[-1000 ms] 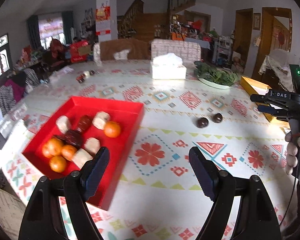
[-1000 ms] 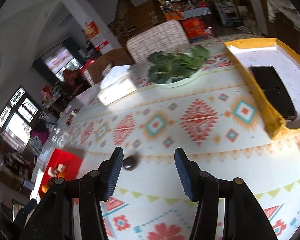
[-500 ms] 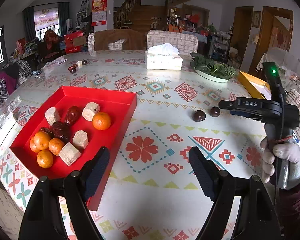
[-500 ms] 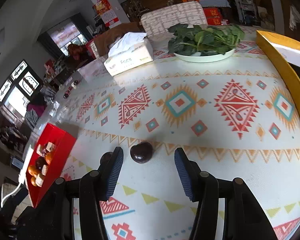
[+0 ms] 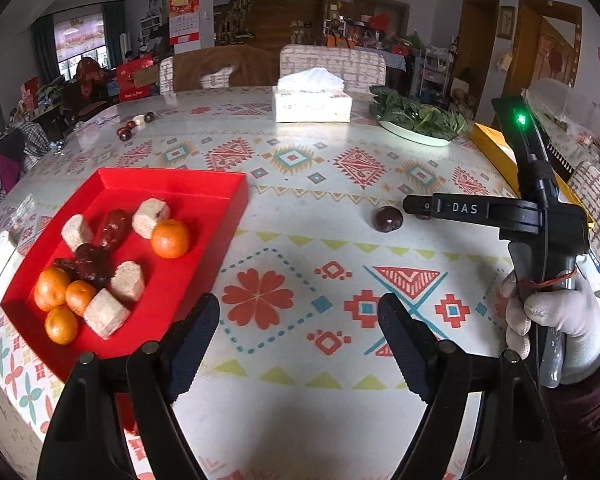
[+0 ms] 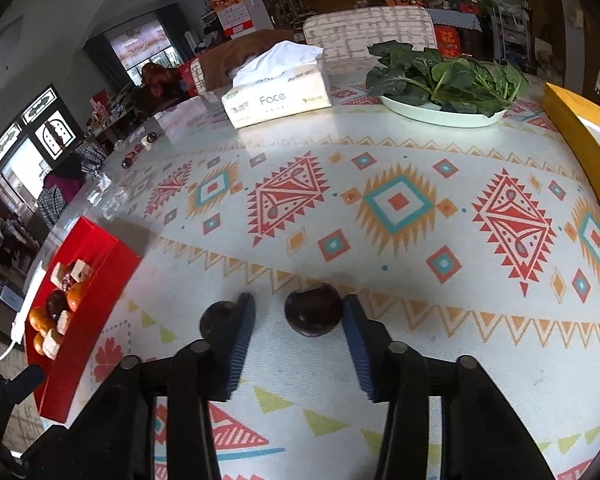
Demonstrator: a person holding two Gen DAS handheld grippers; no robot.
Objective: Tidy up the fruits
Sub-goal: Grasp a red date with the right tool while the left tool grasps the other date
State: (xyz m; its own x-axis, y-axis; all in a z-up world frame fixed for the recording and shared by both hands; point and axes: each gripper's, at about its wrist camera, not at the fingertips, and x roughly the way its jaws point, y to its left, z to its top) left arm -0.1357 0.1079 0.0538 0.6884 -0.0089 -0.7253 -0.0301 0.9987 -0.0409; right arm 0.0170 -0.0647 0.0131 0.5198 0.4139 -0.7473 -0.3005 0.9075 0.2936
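A red tray (image 5: 204, 188) on the left of the table holds several oranges, dark red fruits and pale chunks; it also shows in the right wrist view (image 6: 100, 268). A dark round fruit (image 6: 314, 314) lies on the tablecloth between the open fingers of my right gripper (image 6: 298, 320), close to the right finger. A second dark fruit (image 6: 216, 318) lies just outside the left finger; it shows in the left wrist view (image 5: 387, 219). My left gripper (image 5: 298, 328) is open and empty above the tablecloth, right of the tray.
A tissue box (image 5: 313, 100), a plate of greens (image 5: 418, 120) and a yellow box (image 5: 492, 148) stand at the far side. Several small items (image 5: 134, 124) lie at the far left. Chairs stand behind the table.
My right gripper has moved down and forward to the two dark fruits, and one now sits between its fingers. My left gripper's view has shifted slightly and stays open.
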